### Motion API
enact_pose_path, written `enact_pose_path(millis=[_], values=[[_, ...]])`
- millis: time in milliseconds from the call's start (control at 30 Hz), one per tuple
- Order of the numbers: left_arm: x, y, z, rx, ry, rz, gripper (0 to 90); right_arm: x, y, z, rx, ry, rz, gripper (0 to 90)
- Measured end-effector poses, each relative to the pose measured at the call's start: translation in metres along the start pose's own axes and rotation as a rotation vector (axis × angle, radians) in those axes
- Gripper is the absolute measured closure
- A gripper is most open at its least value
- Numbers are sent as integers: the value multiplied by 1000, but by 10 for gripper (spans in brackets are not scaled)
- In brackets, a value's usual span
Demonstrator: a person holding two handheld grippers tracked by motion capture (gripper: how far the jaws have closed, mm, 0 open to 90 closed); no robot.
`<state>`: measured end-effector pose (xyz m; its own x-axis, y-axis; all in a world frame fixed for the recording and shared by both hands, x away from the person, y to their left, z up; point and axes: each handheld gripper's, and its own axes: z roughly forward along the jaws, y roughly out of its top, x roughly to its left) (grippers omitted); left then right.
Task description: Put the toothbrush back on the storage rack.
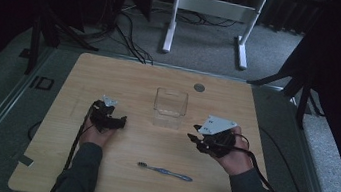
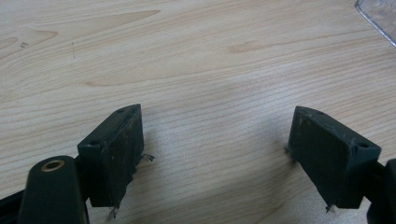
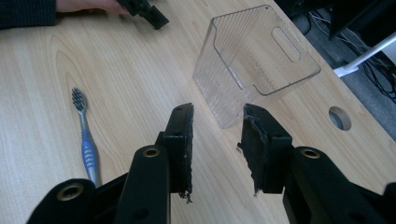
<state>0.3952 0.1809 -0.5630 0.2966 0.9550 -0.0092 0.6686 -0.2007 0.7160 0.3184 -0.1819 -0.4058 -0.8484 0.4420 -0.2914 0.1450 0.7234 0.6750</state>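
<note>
Wooden surface carries a clear bin centrally, a toothbrush nearer the person. Left gripper gapes wide over bare wood. Right gripper, narrower and empty, faces the bin, toothbrush beside it.

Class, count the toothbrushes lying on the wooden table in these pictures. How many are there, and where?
1. The toothbrush lies flat near the table's front edge, between the person's forearms, in front of the clear container. The left gripper and right gripper hold nothing.
</note>
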Motion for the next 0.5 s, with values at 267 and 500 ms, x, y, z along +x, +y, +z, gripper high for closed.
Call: enact_pose_path(millis=[267, 500], values=[[0, 0, 0, 0, 0, 0, 186, 4, 5, 4, 18, 21, -22, 627], [0, 0, 0, 0, 0, 0, 186, 5, 6, 9, 45, 48, -31, 623]])
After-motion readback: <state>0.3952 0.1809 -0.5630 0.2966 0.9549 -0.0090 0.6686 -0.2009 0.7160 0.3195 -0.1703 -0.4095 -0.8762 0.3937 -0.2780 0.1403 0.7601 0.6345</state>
